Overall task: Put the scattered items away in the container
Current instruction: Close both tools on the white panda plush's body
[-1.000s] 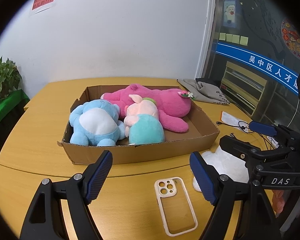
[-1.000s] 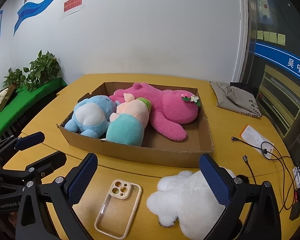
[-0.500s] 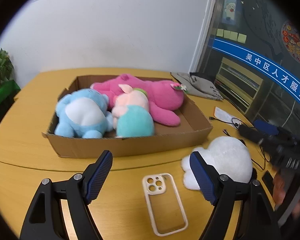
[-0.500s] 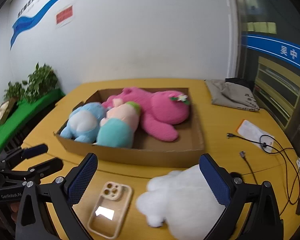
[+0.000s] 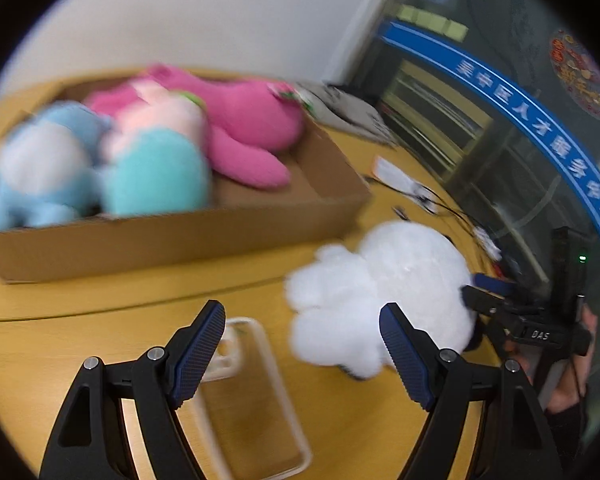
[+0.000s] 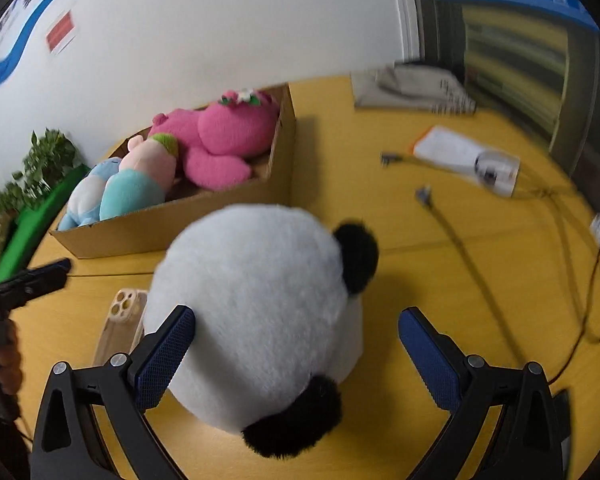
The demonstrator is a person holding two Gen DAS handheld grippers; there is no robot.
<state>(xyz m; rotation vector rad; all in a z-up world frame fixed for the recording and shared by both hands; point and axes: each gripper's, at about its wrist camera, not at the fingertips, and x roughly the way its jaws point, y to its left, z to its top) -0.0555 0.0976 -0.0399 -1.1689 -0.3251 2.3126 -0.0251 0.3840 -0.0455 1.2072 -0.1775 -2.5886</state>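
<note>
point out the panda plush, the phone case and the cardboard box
panda plush (image 6: 256, 300), right wrist view, white back of its head
phone case (image 5: 256, 408), left wrist view, clear back panel
cardboard box (image 5: 172, 240), left wrist view, near outer wall

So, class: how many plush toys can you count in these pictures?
4. Blue toy, pink-and-teal toy and magenta toy lie in the cardboard box; the panda sits on the table. Others may be hidden.

Bright, even indoor light, soft shadows. Both views motion-blurred, esp. box w/ plushies at 10 o'clock; fisheye bends edges, black vignette corners.
</note>
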